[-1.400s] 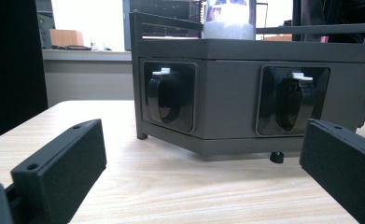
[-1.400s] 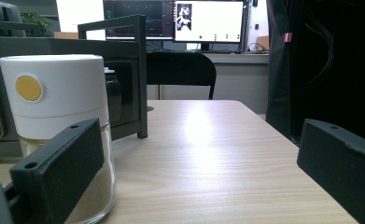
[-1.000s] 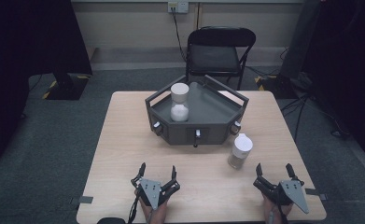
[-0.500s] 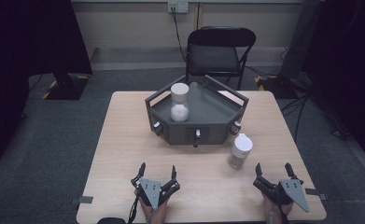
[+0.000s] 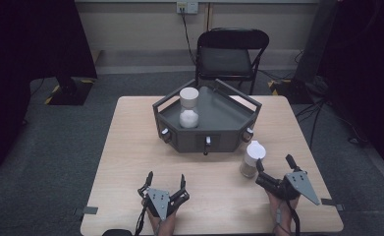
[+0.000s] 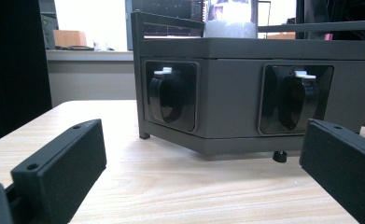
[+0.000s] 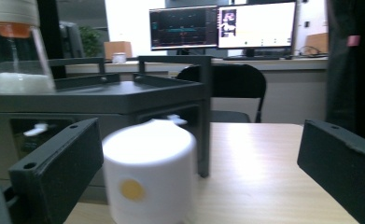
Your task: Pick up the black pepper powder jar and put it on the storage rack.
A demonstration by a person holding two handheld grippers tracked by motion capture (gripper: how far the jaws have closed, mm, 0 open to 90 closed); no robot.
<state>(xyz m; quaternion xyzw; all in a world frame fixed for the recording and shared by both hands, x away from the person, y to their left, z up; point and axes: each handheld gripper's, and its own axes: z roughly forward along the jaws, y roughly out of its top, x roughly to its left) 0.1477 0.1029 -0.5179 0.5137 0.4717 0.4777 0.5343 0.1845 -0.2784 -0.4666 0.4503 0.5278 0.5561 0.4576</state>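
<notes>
Left gripper (image 5: 165,183) rests at the near table (image 5: 130,147) edge, jaws spread wide, facing the grey tray (image 5: 229,140). White-capped jar (image 5: 252,158) stands just right of the tray front. Right gripper (image 5: 274,168), jaws apart and empty, sits just beside the jar

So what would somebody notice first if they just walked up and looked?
Probably the big dark grey tray with angled sides in the middle of the table, with a white-capped jar standing inside it. Next, a second jar on the wood just right of the tray, close in front of the right gripper, whose jaws stand open.
</notes>
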